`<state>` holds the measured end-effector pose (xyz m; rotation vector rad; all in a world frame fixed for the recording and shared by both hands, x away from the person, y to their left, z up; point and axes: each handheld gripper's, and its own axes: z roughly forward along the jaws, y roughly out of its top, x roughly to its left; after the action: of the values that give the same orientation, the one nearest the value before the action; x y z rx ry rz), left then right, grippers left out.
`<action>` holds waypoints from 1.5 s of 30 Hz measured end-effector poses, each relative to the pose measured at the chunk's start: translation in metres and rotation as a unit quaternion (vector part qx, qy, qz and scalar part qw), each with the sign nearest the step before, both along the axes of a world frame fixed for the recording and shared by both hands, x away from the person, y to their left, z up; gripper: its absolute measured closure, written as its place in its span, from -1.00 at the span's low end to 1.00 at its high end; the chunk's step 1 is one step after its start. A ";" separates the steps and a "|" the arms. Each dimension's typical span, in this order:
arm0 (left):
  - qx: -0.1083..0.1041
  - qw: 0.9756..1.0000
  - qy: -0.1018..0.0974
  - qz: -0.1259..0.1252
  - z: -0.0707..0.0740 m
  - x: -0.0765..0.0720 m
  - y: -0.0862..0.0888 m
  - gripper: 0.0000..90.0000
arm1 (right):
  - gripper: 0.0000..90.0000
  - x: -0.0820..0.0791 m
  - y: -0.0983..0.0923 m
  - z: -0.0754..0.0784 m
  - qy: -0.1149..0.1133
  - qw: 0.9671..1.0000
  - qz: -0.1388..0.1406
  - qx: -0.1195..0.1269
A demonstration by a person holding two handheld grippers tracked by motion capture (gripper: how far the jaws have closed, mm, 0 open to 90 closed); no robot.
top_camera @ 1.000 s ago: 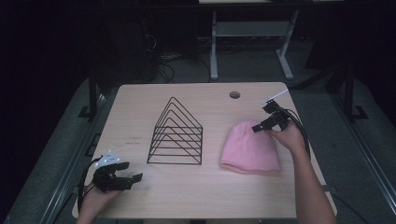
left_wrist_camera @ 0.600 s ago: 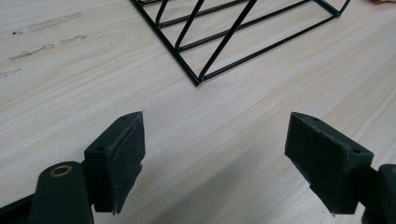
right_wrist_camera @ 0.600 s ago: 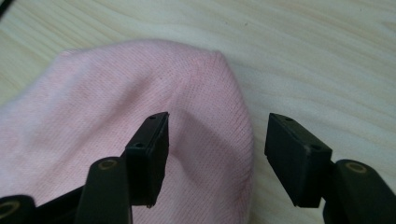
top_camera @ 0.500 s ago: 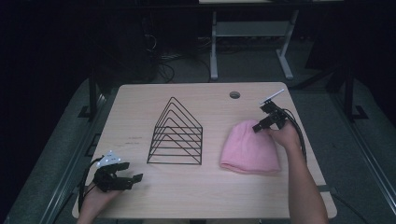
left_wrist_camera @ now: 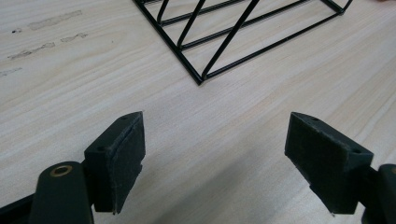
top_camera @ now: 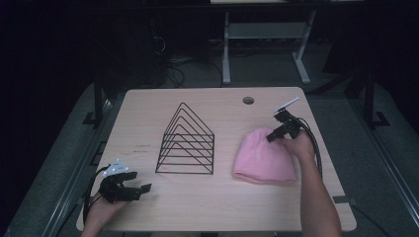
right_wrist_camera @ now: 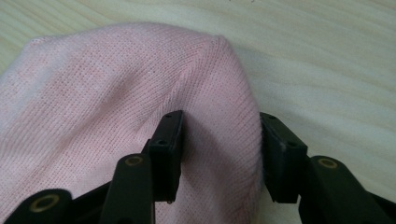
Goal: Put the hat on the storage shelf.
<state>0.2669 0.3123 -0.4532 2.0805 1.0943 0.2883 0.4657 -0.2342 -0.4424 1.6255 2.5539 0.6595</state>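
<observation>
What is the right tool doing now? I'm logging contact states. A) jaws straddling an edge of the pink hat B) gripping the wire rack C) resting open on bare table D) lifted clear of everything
A: the right tool has its jaws on either side of a fold of the pink hat.

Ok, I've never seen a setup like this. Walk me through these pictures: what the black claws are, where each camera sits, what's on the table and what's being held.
There is no robot here. A person stands at a wooden table and holds a black two-jaw gripper in each hand.

The high view is shot from a fixed camera above the table; the forearms come in from the bottom. The other two pictures come from small cameras riding on the grippers, looking along their jaws.

On the table stand a black wire rack and, to its right, a pink knit hat.

The left gripper rests near the table's front left corner with its jaws wide apart and nothing between them. The right gripper has its jaws either side of a fold at the hat's edge, but they are not closed on it yet.
</observation>
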 end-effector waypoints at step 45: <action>-0.009 0.999 0.016 -0.047 0.023 0.002 0.000 -0.47 | 0.71 -0.059 -0.034 0.098 -0.074 0.978 0.079 0.177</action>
<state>0.2684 0.3123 -0.4298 2.1190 1.0110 0.1985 0.4064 -0.2680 -0.3448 1.3957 2.5851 1.2621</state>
